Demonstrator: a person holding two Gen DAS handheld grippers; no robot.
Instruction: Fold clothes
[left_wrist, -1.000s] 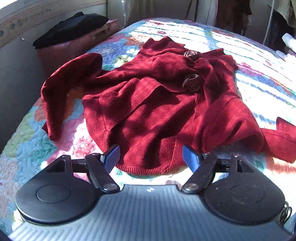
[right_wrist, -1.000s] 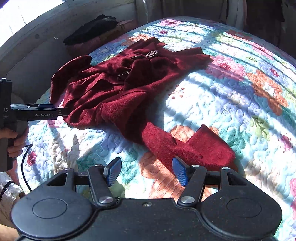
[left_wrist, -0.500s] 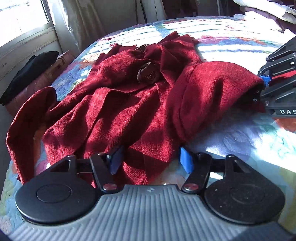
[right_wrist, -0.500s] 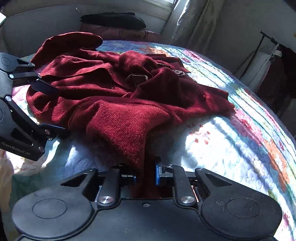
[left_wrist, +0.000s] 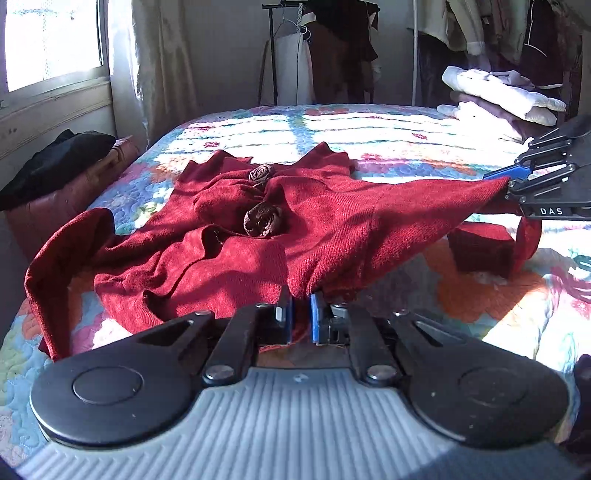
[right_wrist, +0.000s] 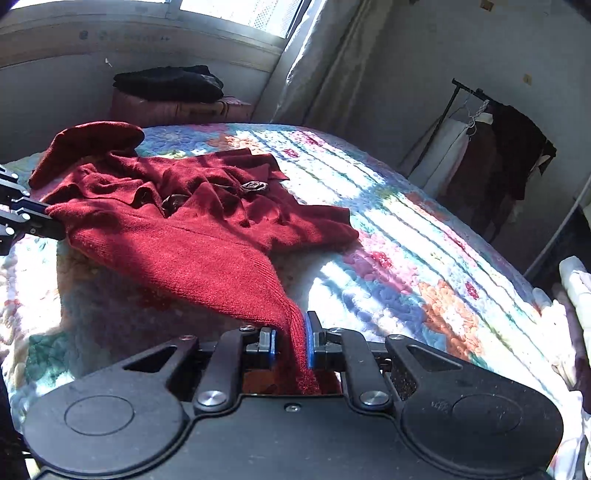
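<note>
My left claw (left_wrist: 301, 314) and right claw (right_wrist: 290, 345) each pinch the hem of the red cardigan (left_wrist: 236, 229), 2 grips holding that edge taut above the bed (left_wrist: 369, 125) so it can fold flat; the rest lies rumpled on the quilt.

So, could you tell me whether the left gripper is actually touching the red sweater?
Touching. In the left wrist view the left gripper has its blue pads closed on the hem of the red sweater, and the fabric rises taut from between them.

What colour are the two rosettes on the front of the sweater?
Dark brown rosettes on the red sweater, clearest in the left wrist view.
</note>
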